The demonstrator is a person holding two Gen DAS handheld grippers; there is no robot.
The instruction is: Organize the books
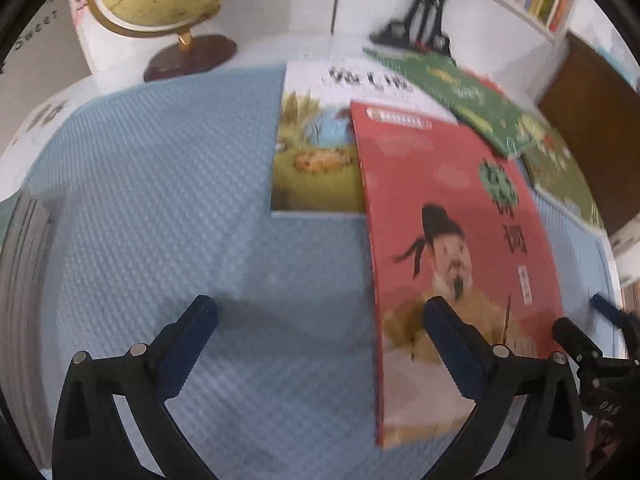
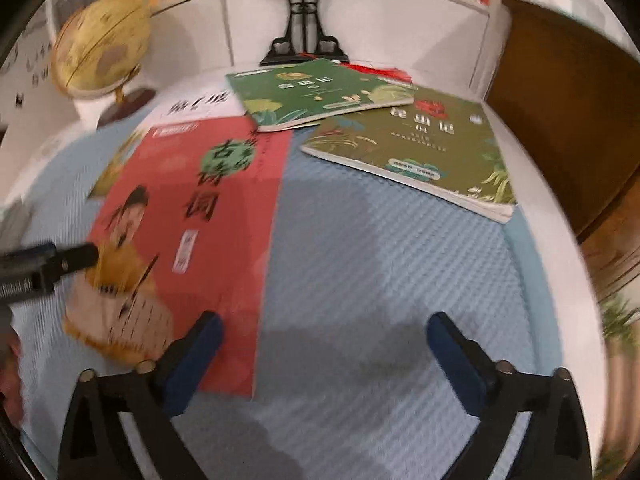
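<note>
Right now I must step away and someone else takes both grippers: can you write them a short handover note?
Left gripper: open, empty, above the blue mat.
Right gripper: open, empty.
Red book lies partly over the white-topped picture book. Bright green book overlaps the olive green book near the black stand.
Done: nothing stacked yet.
Left: gather all four into one tidy pile.

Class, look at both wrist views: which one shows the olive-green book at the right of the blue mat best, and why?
The right wrist view. There the olive-green book lies in full, its cover, title and page edges showing. In the left wrist view it sits at the far right edge, partly covered by the darker green book and badly blurred.
</note>
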